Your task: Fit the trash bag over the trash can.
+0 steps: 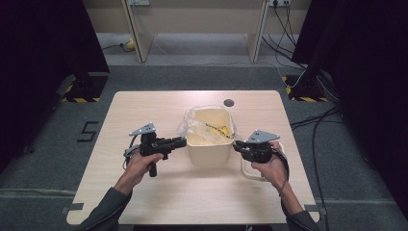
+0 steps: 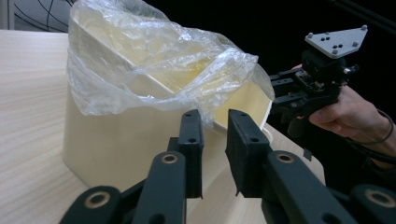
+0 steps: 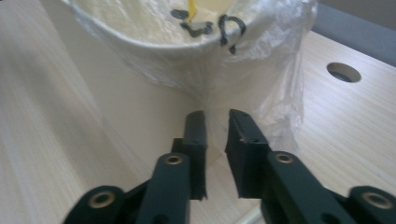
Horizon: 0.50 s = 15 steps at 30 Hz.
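A cream bin lined with a clear plastic bag stands mid-table. Small yellow and black bits lie inside it. My left gripper points level at the bin's left side. In the left gripper view its jaws stand a narrow gap apart, just short of the bag's hanging edge, with nothing pressed between the pads. My right gripper sits at the bin's right rim. Its jaws are also nearly closed, and the bag's film hangs right behind their tips.
A white looped object lies on the table under the right hand. A round cable hole is behind the bin. Black stands and cables flank the table on the floor.
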### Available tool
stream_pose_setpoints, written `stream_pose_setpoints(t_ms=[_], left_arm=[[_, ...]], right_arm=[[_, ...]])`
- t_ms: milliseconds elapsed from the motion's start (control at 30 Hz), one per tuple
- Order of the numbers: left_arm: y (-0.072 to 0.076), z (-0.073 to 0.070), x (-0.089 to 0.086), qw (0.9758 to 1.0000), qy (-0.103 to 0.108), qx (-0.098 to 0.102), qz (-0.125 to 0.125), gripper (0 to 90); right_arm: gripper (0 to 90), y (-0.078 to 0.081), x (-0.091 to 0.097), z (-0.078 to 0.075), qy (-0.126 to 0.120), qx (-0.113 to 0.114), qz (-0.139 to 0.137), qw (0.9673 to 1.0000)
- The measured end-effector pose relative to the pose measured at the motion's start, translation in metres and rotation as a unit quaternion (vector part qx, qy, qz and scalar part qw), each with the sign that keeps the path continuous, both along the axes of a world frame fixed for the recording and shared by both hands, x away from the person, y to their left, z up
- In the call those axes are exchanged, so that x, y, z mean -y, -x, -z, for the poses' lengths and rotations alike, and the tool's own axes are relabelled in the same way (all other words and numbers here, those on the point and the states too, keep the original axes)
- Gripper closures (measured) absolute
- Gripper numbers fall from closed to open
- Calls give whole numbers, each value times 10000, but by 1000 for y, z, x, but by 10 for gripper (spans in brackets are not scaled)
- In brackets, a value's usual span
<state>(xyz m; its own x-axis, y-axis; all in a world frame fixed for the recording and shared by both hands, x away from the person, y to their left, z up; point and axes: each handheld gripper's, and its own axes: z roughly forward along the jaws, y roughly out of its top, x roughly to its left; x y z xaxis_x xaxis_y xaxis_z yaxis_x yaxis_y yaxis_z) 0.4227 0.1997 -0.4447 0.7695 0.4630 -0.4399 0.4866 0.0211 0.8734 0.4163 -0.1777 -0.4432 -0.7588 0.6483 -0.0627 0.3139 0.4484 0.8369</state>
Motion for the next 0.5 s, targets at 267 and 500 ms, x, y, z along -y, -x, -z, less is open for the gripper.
stream_pose_setpoints(t_ms=[267, 500], left_arm=[[3, -9, -2, 9997, -96, 80, -208, 542], [0, -17, 0, 9993, 67, -146, -341, 383]], right_arm=[[883, 4, 1, -1, 123, 68, -71, 9999], [864, 3, 3, -1, 27, 43, -59, 10000]])
